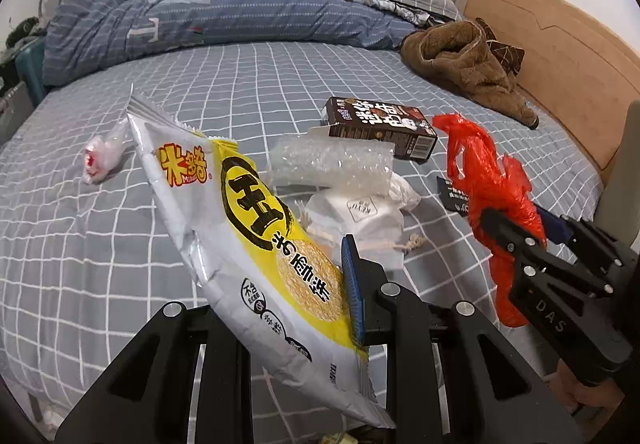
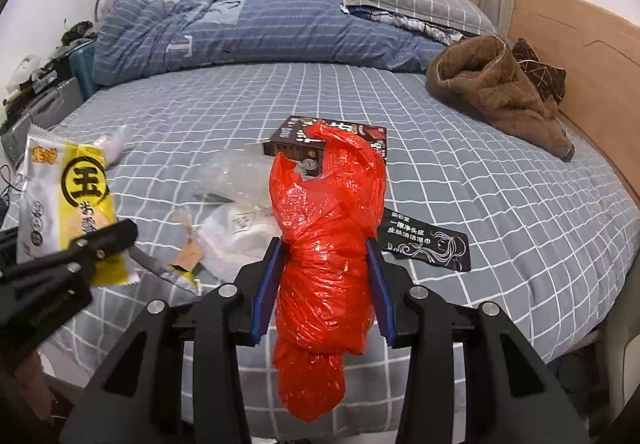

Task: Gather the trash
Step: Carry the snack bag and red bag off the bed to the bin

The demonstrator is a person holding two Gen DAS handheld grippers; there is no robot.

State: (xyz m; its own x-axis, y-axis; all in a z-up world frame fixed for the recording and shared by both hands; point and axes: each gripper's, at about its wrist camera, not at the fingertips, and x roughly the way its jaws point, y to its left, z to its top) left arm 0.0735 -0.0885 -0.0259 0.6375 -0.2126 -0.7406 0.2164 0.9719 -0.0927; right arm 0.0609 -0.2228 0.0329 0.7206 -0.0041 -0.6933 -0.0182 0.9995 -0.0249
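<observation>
My left gripper (image 1: 308, 288) is shut on a white and yellow snack bag (image 1: 240, 211), which hangs tilted above the bed; one blue pad (image 1: 353, 284) shows and the other finger is hidden behind the bag. In the right wrist view that gripper (image 2: 116, 238) and the snack bag (image 2: 68, 195) sit at the left. My right gripper (image 2: 324, 260) is shut on a crumpled red plastic bag (image 2: 324, 228), blue pads pressing both its sides. From the left wrist view, the right gripper (image 1: 524, 224) and the red plastic bag (image 1: 488, 179) are at the right.
On the checked bed sheet (image 1: 100, 236) lie a dark brown box (image 1: 380, 127), bubble wrap (image 1: 332, 163), a white pouch (image 1: 360, 215), a black sachet (image 2: 428, 244) and a small clear wrapper (image 1: 100, 159). A brown fleece garment (image 2: 492, 87) lies by the wooden headboard (image 2: 580, 55). A blue quilt (image 2: 240, 31) is piled at the back.
</observation>
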